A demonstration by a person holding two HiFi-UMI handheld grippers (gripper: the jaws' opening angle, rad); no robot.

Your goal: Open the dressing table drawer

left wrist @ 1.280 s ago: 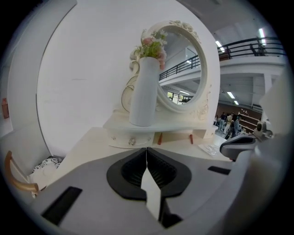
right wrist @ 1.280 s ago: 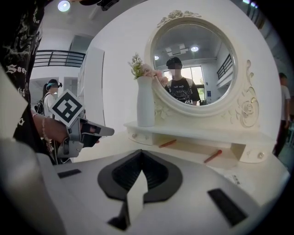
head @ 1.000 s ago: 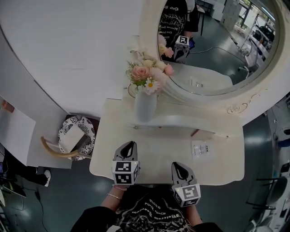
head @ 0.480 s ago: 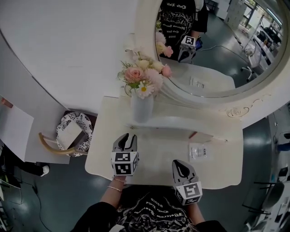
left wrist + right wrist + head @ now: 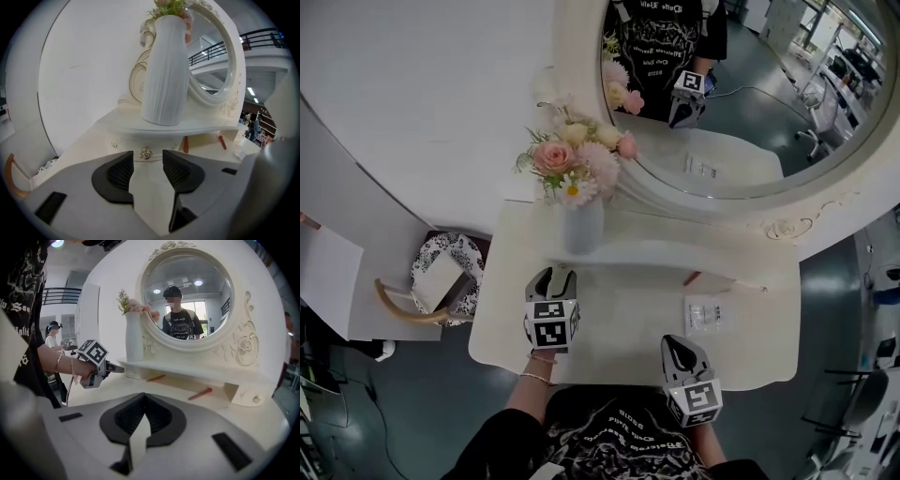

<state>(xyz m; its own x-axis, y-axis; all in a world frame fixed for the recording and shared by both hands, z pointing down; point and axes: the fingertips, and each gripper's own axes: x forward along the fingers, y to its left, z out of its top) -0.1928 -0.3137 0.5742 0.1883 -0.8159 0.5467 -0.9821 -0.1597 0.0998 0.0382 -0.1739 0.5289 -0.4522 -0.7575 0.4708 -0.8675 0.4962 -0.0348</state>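
The white dressing table (image 5: pixel 609 352) has a raised shelf with a small drawer (image 5: pixel 123 144) under its left end. That drawer carries a gold knob (image 5: pixel 146 153). My left gripper (image 5: pixel 553 274) points at it in the head view. In the left gripper view the left gripper (image 5: pixel 147 160) has its jaws opening, with the knob just beyond the tips and nothing between the pads. My right gripper (image 5: pixel 674 343) hovers at the table's front edge. In its own view the right gripper (image 5: pixel 144 401) is shut and holds nothing.
A white ribbed vase (image 5: pixel 165 70) of flowers (image 5: pixel 572 159) stands on the shelf above the drawer. The round mirror (image 5: pixel 750 94) rises behind. A clear packet (image 5: pixel 709 315) and red pencils (image 5: pixel 201 393) lie on the table. A patterned stool (image 5: pixel 450 277) stands at the left.
My left gripper has moved forward toward the shelf's left end and its jaws have gone from shut to open. The right gripper has drifted slightly back toward the table edge.
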